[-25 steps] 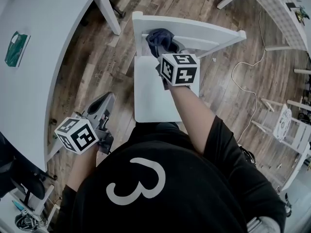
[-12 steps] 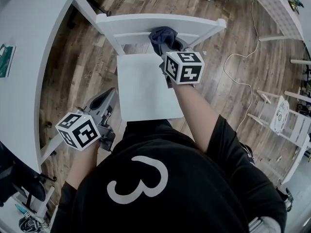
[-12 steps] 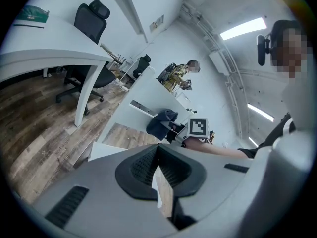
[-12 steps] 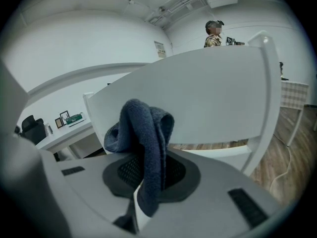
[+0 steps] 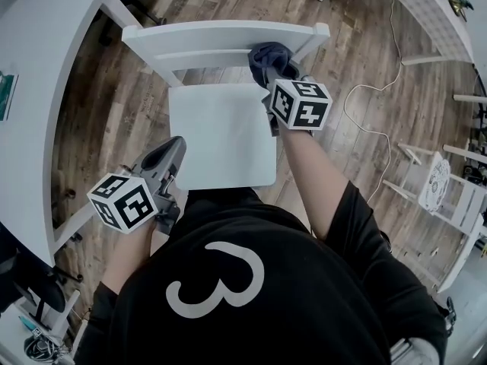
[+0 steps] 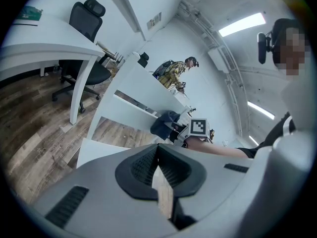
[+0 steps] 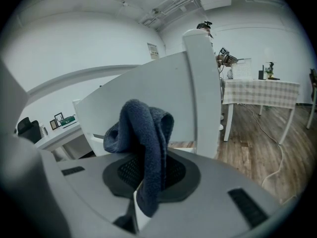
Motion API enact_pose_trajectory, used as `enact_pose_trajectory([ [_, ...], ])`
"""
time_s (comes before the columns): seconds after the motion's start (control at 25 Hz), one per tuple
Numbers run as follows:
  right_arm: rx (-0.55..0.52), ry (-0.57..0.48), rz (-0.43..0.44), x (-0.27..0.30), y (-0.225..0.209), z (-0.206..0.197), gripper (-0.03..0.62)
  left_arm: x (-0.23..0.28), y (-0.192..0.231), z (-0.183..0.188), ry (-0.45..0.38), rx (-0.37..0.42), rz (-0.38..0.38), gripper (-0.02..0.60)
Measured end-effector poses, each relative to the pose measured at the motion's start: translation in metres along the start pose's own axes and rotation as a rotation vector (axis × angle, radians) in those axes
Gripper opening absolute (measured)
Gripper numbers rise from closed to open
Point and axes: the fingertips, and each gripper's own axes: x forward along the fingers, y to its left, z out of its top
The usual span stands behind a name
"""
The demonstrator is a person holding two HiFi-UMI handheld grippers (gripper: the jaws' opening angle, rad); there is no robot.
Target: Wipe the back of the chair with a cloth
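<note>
A white wooden chair stands in front of me, its backrest (image 5: 213, 38) at the far side and its seat (image 5: 221, 135) bare. A dark blue cloth (image 5: 268, 56) is pressed on the backrest's top rail near its right end, and my right gripper (image 5: 277, 71) is shut on it. In the right gripper view the cloth (image 7: 143, 133) bunches out of the jaws against the backrest (image 7: 168, 88). My left gripper (image 5: 169, 152) hangs shut and empty beside the seat's left front corner. The left gripper view shows the cloth (image 6: 165, 123) at the backrest (image 6: 141, 90).
A white table (image 5: 38, 74) with a green book (image 5: 4, 93) runs along the left, one leg (image 5: 118, 10) close to the chair. A white cable (image 5: 365, 105) trails on the wooden floor at right. White racks (image 5: 449, 196) stand at far right. A person (image 6: 176, 72) stands in the background.
My right gripper has slid the cloth rightward along the backrest's top rail, from near its left end to near its right end. The left gripper has stayed where it was.
</note>
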Motion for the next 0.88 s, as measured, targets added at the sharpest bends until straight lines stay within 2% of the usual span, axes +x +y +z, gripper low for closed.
enact_pose_trajectory([
  [0.44,0.007,-0.013,-0.010,-0.014,-0.033,-0.001,0.052,0.013,-0.016,-0.010,-0.016,-0.003,0.014,0.014],
  [0.88,0.027,-0.019,-0.002,-0.019,-0.035,-0.001,0.052,0.013,-0.014,-0.009,-0.013,-0.011,0.017,0.014],
])
